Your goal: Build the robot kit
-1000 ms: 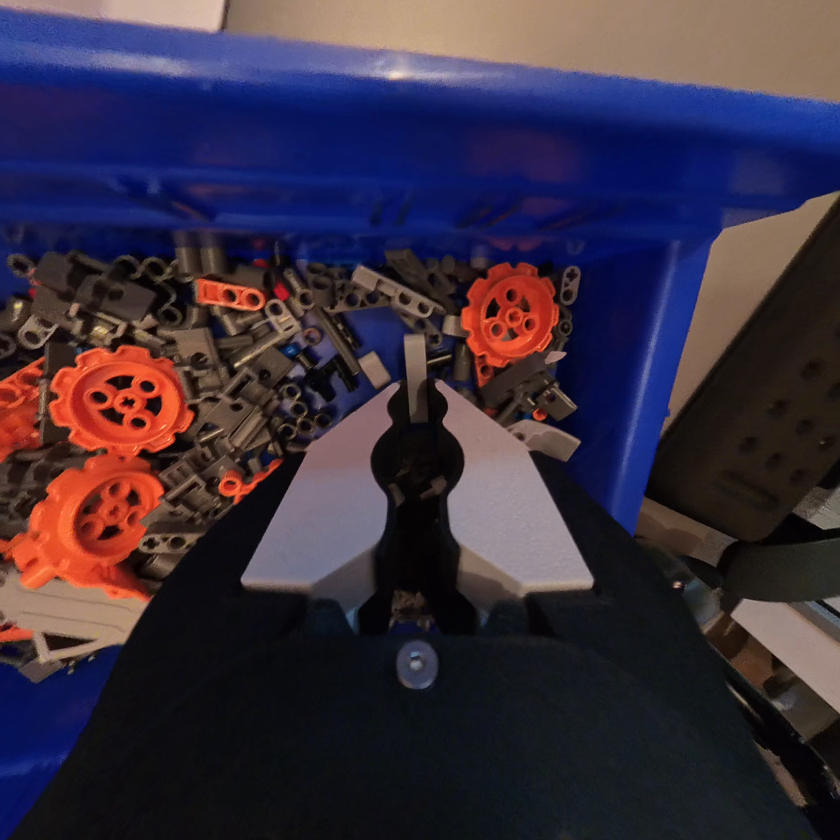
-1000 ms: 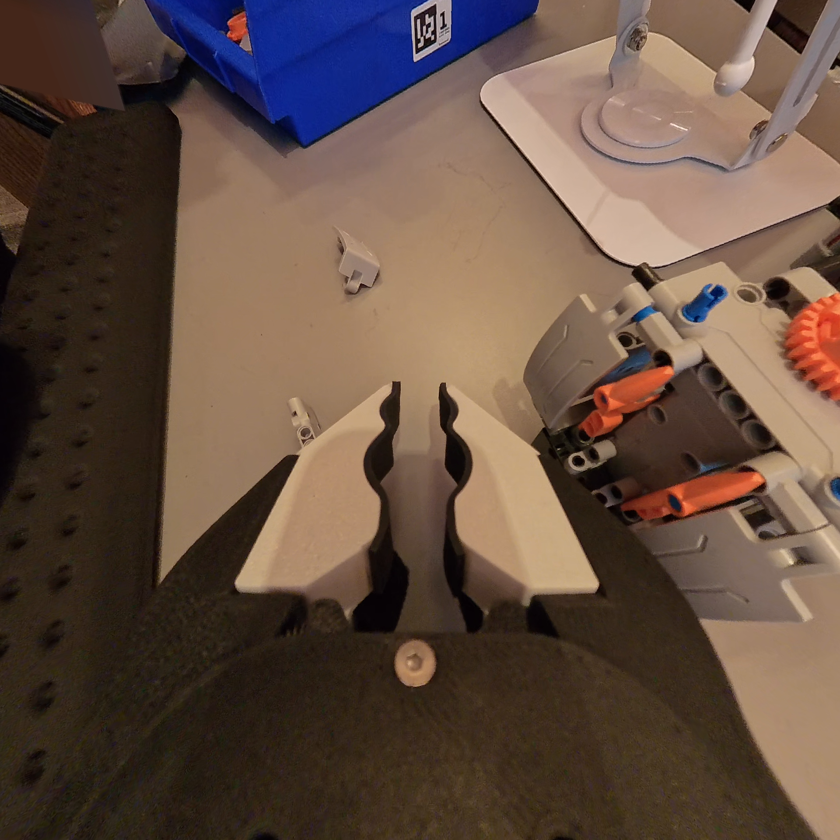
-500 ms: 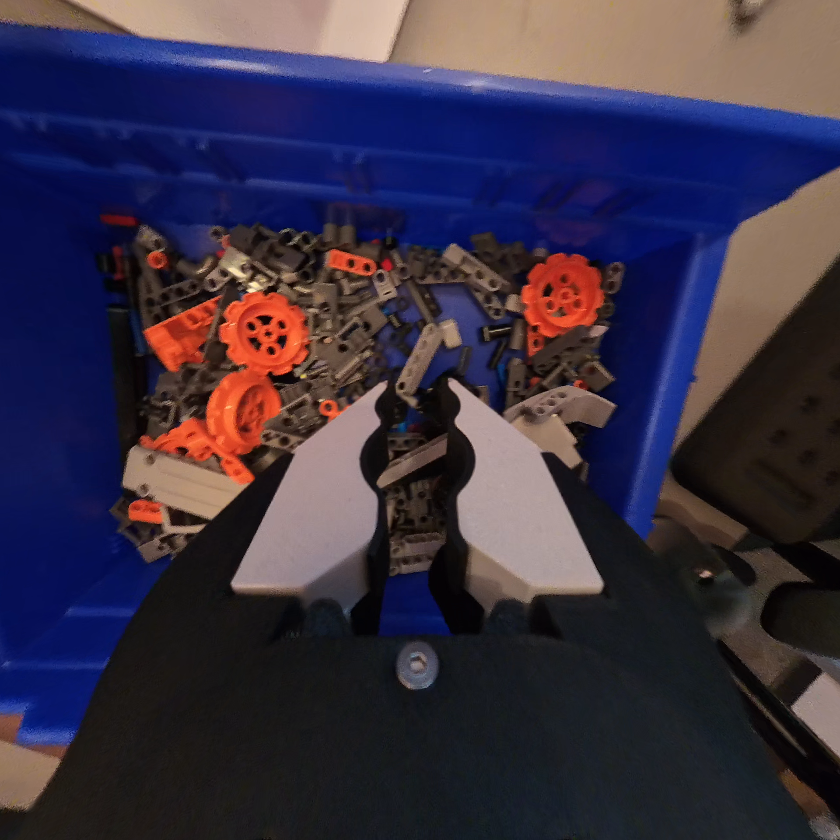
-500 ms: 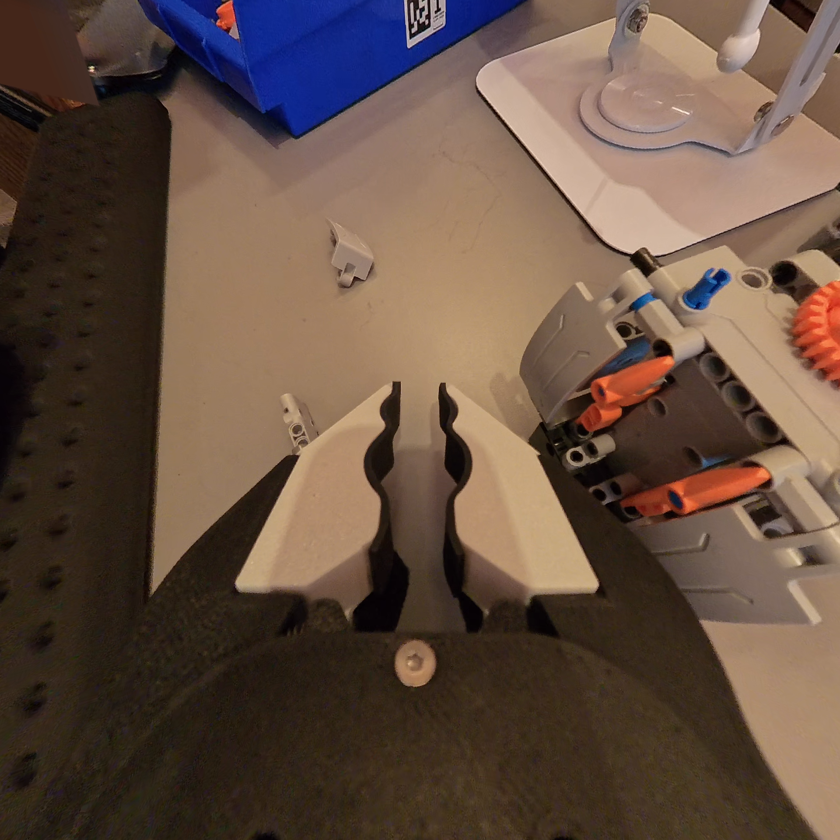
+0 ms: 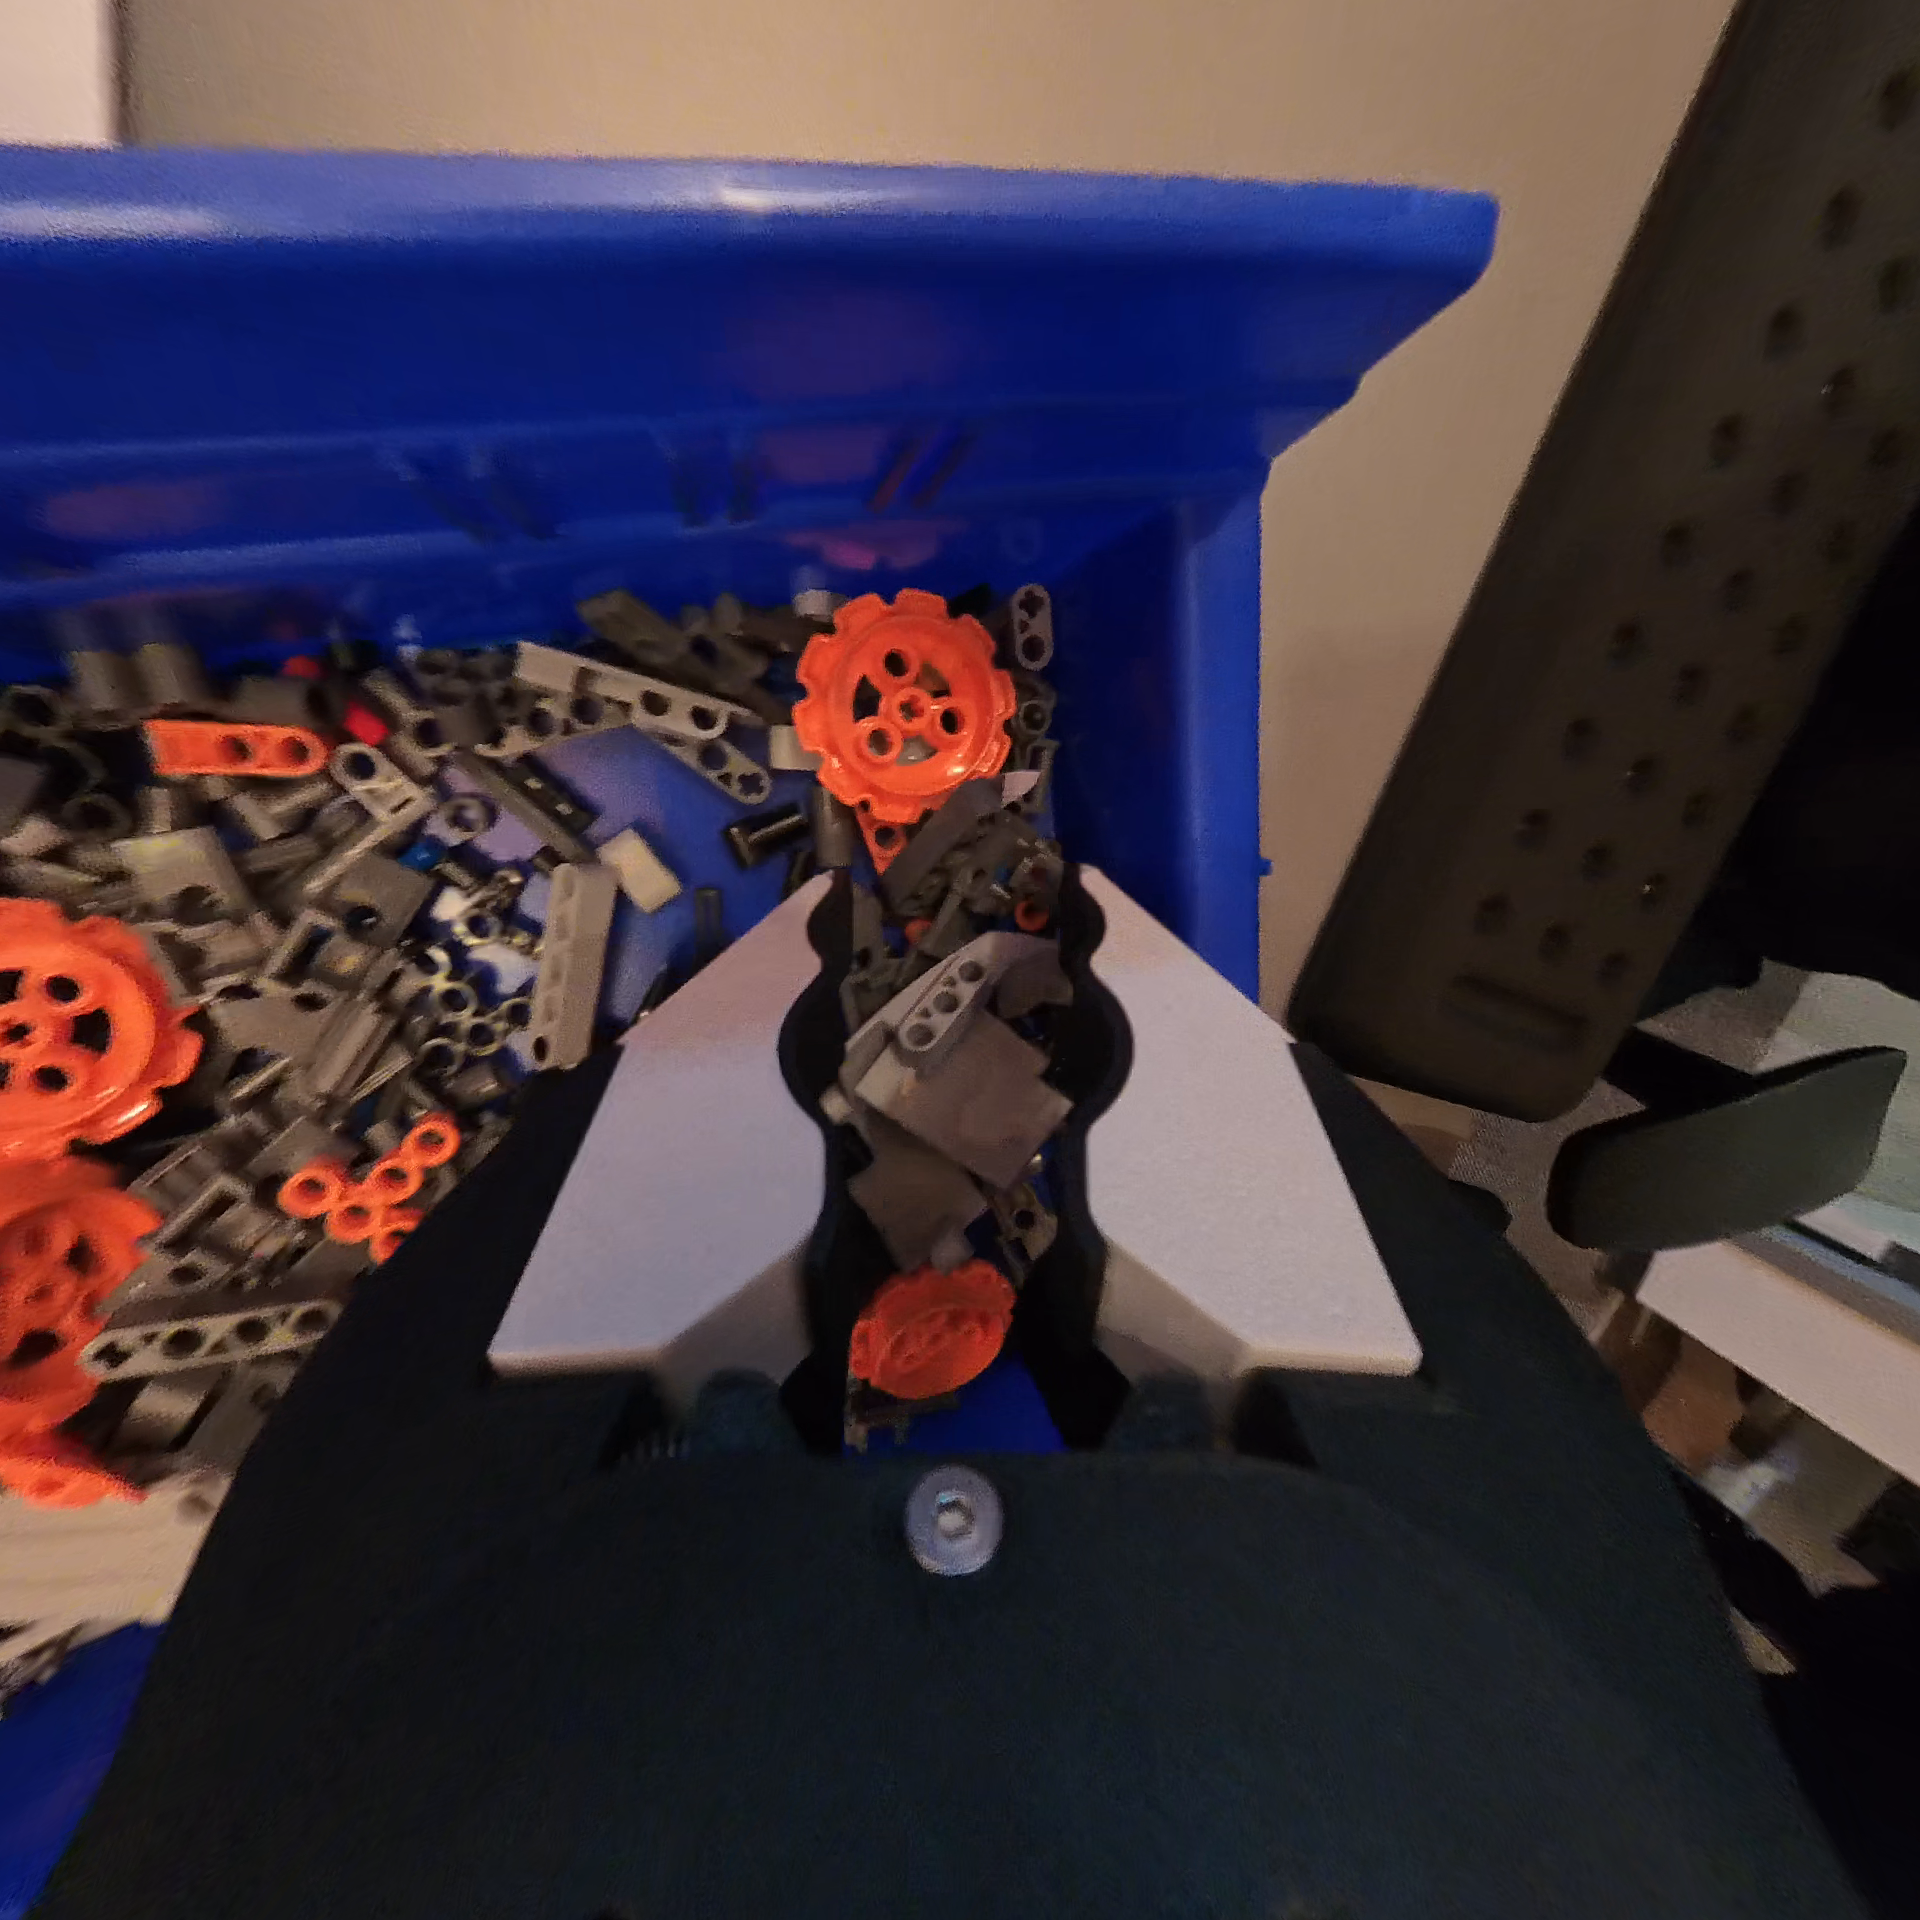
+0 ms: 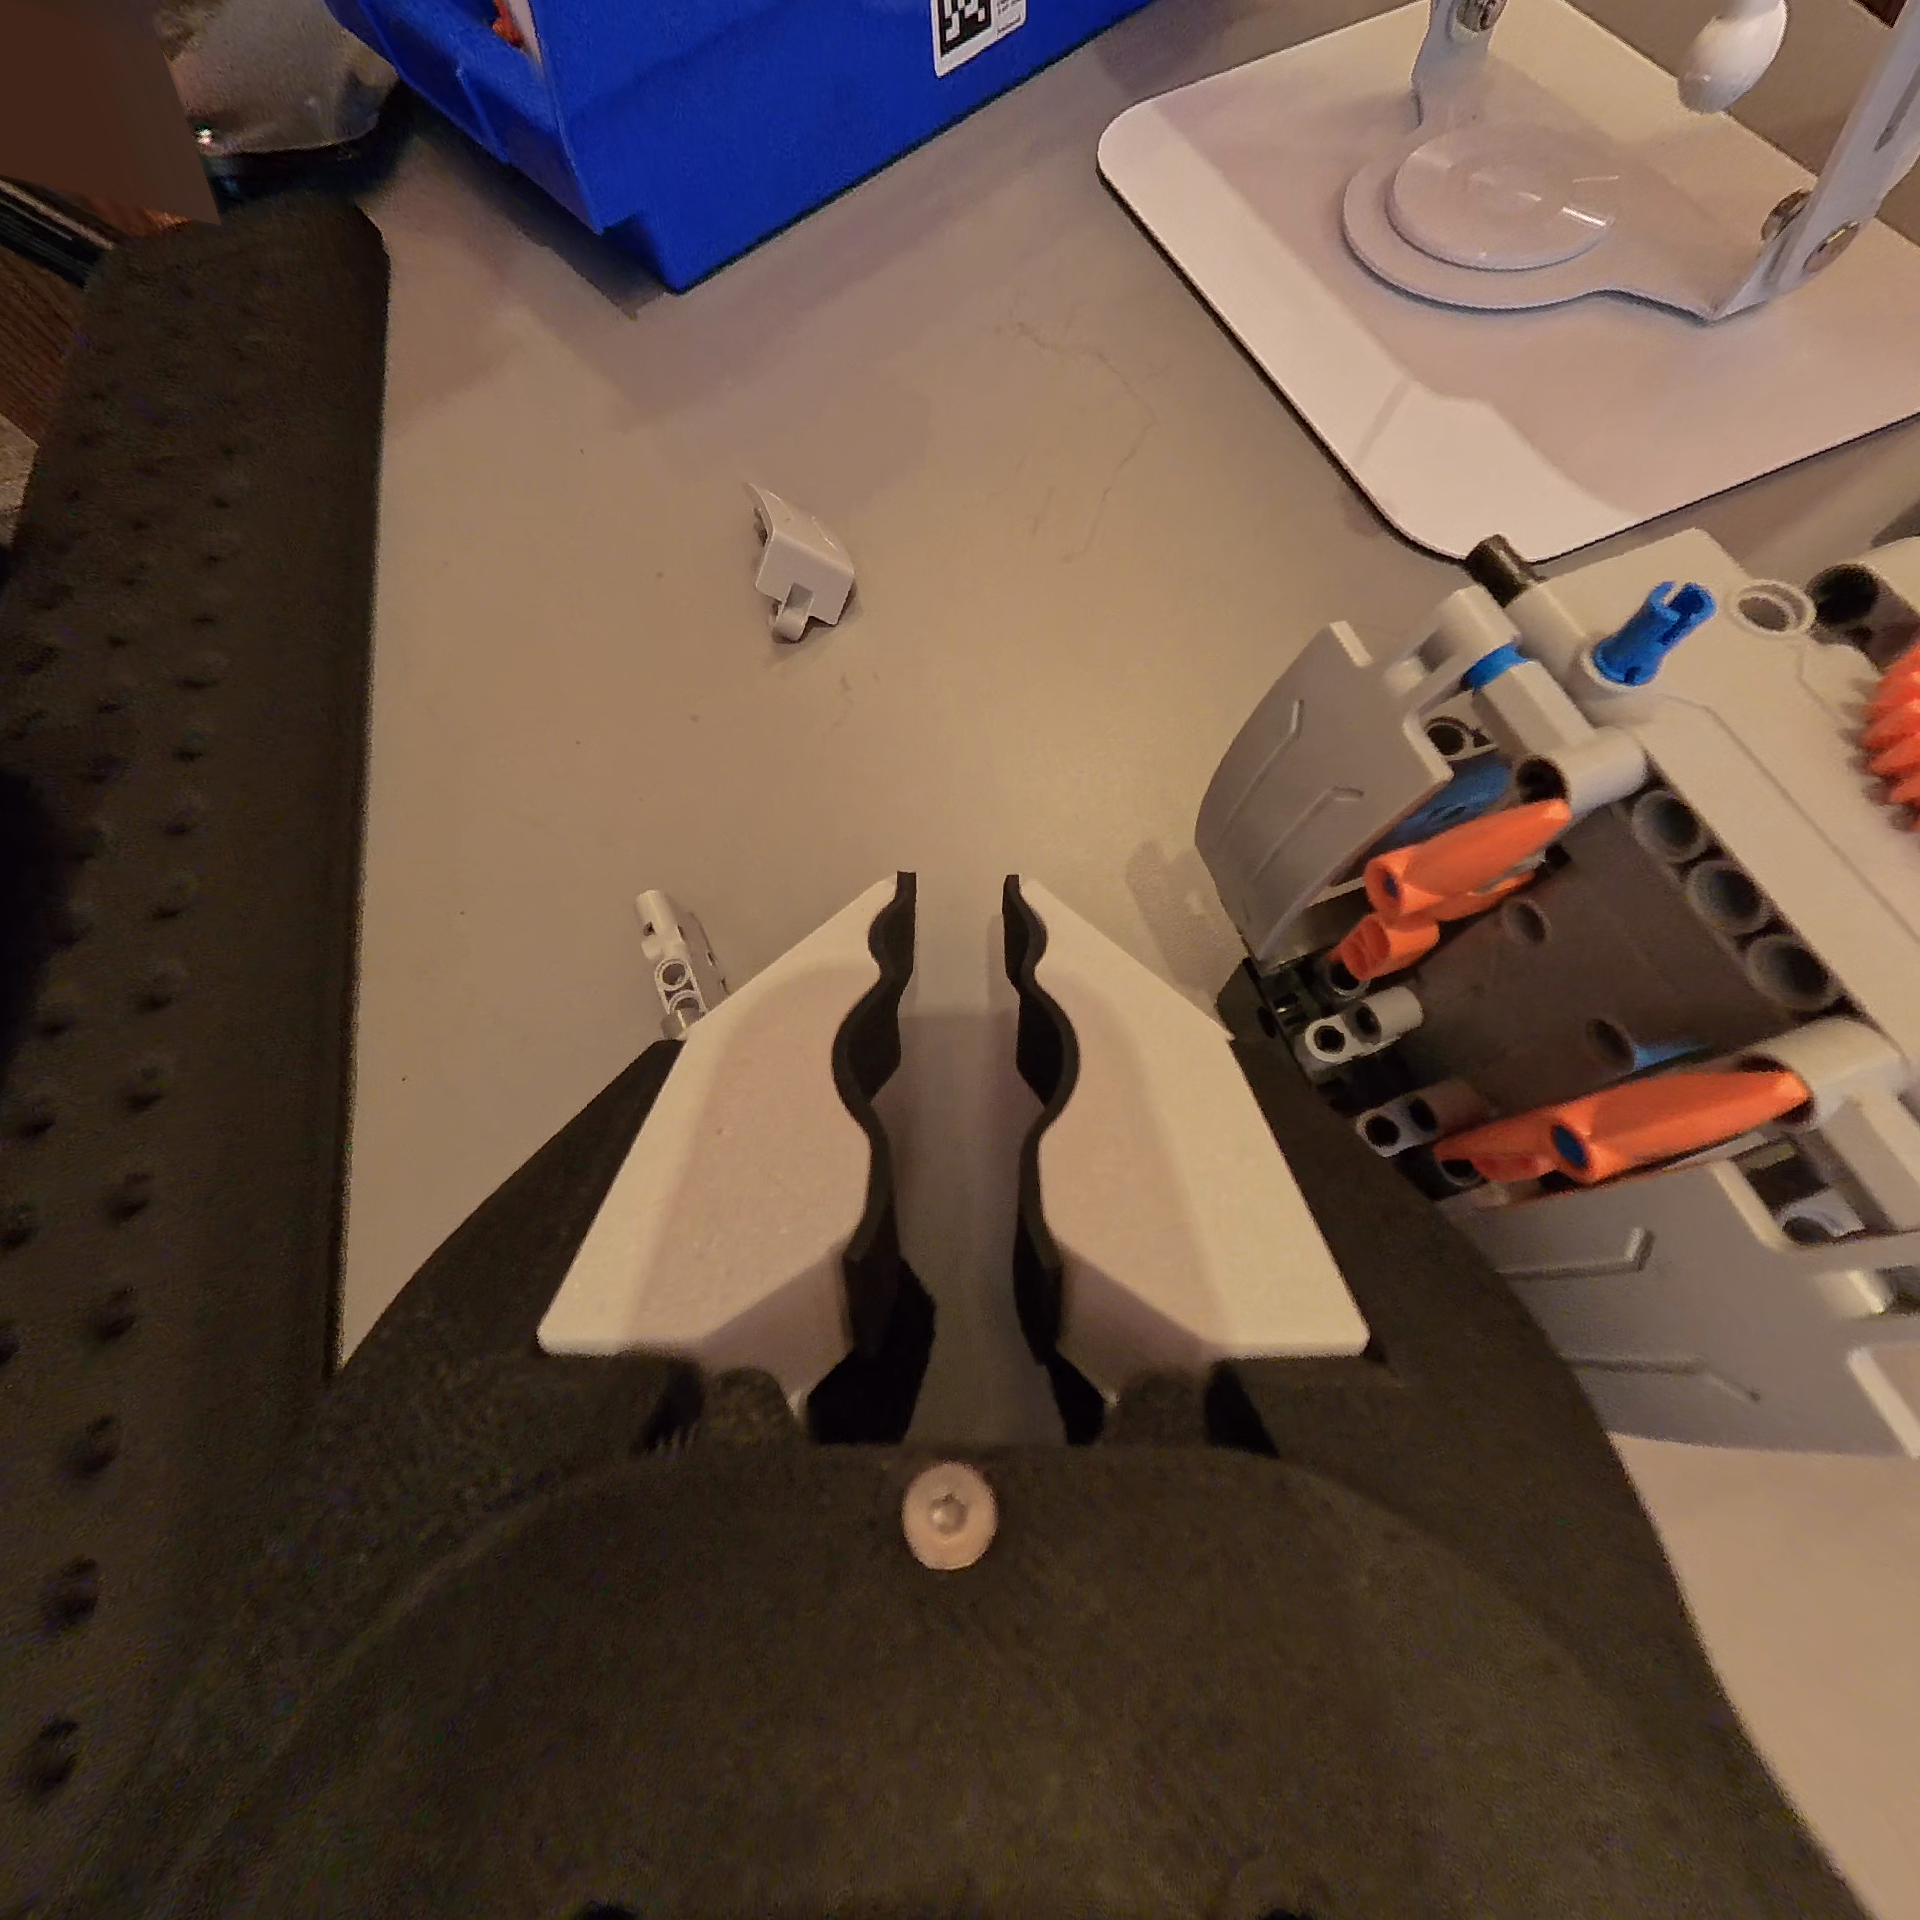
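My left gripper (image 5: 951, 894) is open, low inside a blue bin (image 5: 727, 312) near its right wall. It hangs over a heap of grey, black and orange building parts (image 5: 312, 935). A light grey angled piece (image 5: 940, 1023) and dark grey pieces lie between the jaws; I cannot tell if they touch it. An orange toothed wheel (image 5: 904, 707) lies just beyond the tips. My right gripper (image 6: 958, 894) is open and empty, low over a grey table (image 6: 987, 468). A partly built grey model (image 6: 1621, 987) with orange and blue pins sits just right of it.
A small light grey piece (image 6: 798, 561) lies on the table ahead of the right gripper, and a small grey connector (image 6: 681, 961) sits by its left finger. The blue bin (image 6: 748, 114) stands at the back, a white stand base (image 6: 1538, 270) at the back right. A black perforated gripper body (image 6: 177, 831) fills the left. My hands' fingertips stand some 30 cm from each other.
My left gripper has dropped lower into the bin and shifted right, and its jaws have opened wider around the grey pieces. The right gripper has barely moved.
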Tool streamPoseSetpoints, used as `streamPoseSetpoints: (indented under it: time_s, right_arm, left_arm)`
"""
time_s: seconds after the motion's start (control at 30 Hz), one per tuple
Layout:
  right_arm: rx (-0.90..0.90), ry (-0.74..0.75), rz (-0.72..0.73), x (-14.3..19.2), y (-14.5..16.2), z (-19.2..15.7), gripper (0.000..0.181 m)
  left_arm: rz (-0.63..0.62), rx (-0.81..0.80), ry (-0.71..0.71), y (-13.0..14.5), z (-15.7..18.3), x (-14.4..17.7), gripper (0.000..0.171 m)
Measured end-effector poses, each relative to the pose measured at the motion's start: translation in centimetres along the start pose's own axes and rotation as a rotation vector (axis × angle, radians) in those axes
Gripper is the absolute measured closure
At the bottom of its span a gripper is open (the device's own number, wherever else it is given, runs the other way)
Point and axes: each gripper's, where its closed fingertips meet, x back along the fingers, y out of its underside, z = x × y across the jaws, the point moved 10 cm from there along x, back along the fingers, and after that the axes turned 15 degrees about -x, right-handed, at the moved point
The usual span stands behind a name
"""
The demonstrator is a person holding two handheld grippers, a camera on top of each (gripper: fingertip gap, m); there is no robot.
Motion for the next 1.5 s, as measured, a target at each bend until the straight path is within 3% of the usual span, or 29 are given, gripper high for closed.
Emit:
streamPoseSetpoints:
  time_s: [0.1,0.17,0.5,0.63,0.83,1.0,1.17,1.37,1.43,1.5]
  right_arm:
    - [-0.002,0.002,-0.003,-0.1,0.0,0.0,0.166]
    - [-0.002,0.004,-0.005,-0.1,0.1,0.1,0.166]
    - [-0.006,0.011,-0.011,-0.1,0.2,0.2,0.167]
    - [-0.010,0.014,-0.012,-0.1,0.2,0.4,0.167]
    - [-0.008,0.017,-0.021,-0.3,0.3,0.4,0.167]
    - [-0.009,0.019,-0.019,-0.2,0.3,0.4,0.167]
    - [-0.005,0.019,-0.023,-0.2,0.3,0.3,0.167]
    - [-0.007,0.023,-0.023,-0.2,0.3,0.4,0.167]
    - [-0.009,0.026,-0.026,-0.2,0.3,0.5,0.167]
    - [-0.011,0.029,-0.026,-0.2,0.4,0.5,0.167]
  left_arm:
    - [-0.060,0.004,-0.011,0.0,-0.1,-1.5,0.143]
    - [-0.037,0.022,-0.040,0.1,-0.5,-1.4,0.151]
    - [-0.014,0.128,-0.262,2.2,-3.6,2.0,0.147]
    - [0.081,0.107,-0.191,1.5,-2.6,3.1,0.134]
    - [0.033,0.059,-0.120,-1.1,-0.9,-0.5,0.124]
    - [0.038,0.091,-0.115,-1.4,-0.9,-0.9,0.137]
    - [0.010,0.129,-0.169,-0.1,-1.9,0.4,0.137]
    - [-0.022,0.203,-0.360,2.5,-4.1,3.3,0.134]
    - [-0.029,0.171,-0.368,2.4,-3.6,3.8,0.129]
    - [0.021,0.118,-0.282,1.5,-2.3,4.1,0.129]
